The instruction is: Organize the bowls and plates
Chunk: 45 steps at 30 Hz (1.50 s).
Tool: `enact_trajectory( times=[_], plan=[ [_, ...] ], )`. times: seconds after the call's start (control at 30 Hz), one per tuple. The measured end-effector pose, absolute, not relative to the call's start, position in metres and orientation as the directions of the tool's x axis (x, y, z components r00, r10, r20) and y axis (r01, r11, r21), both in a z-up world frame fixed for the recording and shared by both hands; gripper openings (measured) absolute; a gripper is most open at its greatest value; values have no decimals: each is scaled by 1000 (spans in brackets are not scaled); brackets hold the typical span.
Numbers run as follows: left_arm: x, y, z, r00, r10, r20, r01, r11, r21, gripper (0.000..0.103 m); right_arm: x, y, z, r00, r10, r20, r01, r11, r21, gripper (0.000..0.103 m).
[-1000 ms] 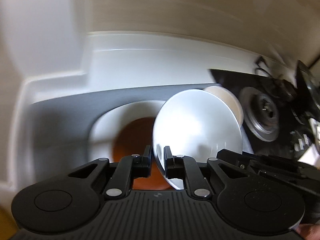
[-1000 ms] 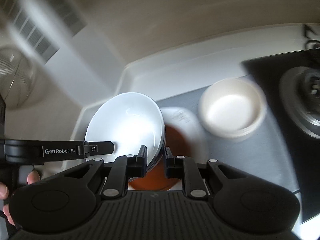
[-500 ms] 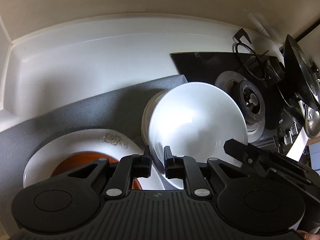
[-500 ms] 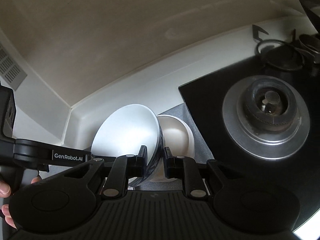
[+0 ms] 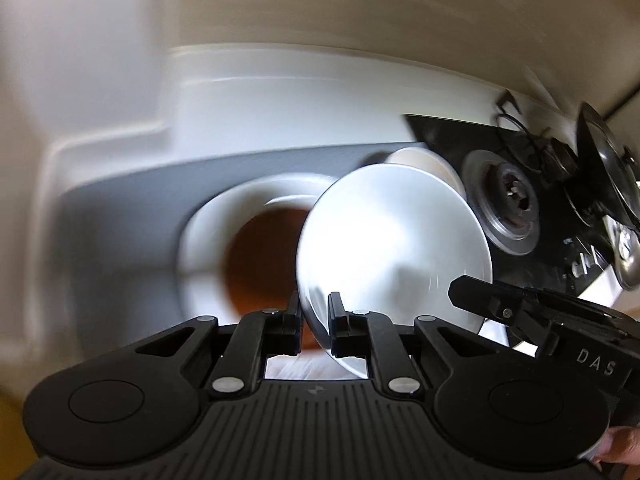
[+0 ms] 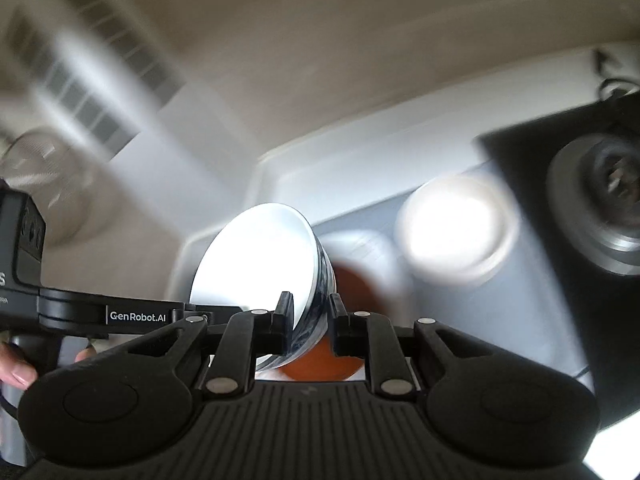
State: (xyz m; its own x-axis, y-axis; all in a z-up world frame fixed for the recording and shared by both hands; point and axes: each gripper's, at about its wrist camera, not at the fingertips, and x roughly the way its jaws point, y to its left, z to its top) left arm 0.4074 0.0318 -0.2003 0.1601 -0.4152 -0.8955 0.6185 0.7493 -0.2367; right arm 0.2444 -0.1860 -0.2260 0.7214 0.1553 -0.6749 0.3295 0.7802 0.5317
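Both grippers hold one white bowl (image 5: 394,248) tilted on edge in the air. My left gripper (image 5: 314,320) is shut on its near rim. My right gripper (image 6: 308,320) is shut on the opposite rim, where the bowl's (image 6: 256,264) dark blue patterned outer wall shows. Below the bowl, a white plate (image 5: 208,232) with an orange centre lies on a grey mat (image 5: 120,208). A cream bowl (image 5: 424,164) stands on the mat to the right of the plate (image 6: 360,244). It is also in the right wrist view, as the cream bowl (image 6: 456,228). Both views are blurred.
A black stove top with a metal burner (image 5: 506,208) lies right of the mat, with a pan lid (image 5: 604,168) beyond. White counter and wall run behind. A person's hand (image 6: 16,364) grips the left tool. A wire strainer (image 6: 40,176) hangs at far left.
Half a second ago the bowl hung over the cream bowl beside the stove. Now it is back to the left above the orange-centred plate, as it was one second ago. Both grips are unchanged.
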Motion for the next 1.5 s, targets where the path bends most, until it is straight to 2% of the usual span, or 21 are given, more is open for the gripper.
enact_trajectory(
  times=[0.2, 0.4, 0.87, 1.13, 1.5],
  plan=[
    [380, 127, -203, 181, -360, -915, 474, 847, -240, 13, 248, -115, -228, 639, 327, -696, 148, 836, 528, 20],
    [362, 165, -223, 187, -280, -941, 392, 900, -190, 13, 258, -66, -243, 521, 395, -757, 22, 880, 474, 19],
    [358, 181, -272, 104, -240, -965, 354, 916, -189, 13, 266, -41, -284, 390, 408, -825, -13, 899, 438, 19],
    [358, 172, -284, 97, -239, -966, 382, 905, -186, 13, 266, -38, -287, 373, 368, -852, -30, 922, 385, 19],
    [355, 183, -290, 80, -284, -955, 318, 916, -246, 13, 265, -24, -288, 379, 306, -873, -90, 951, 295, 18]
  ],
)
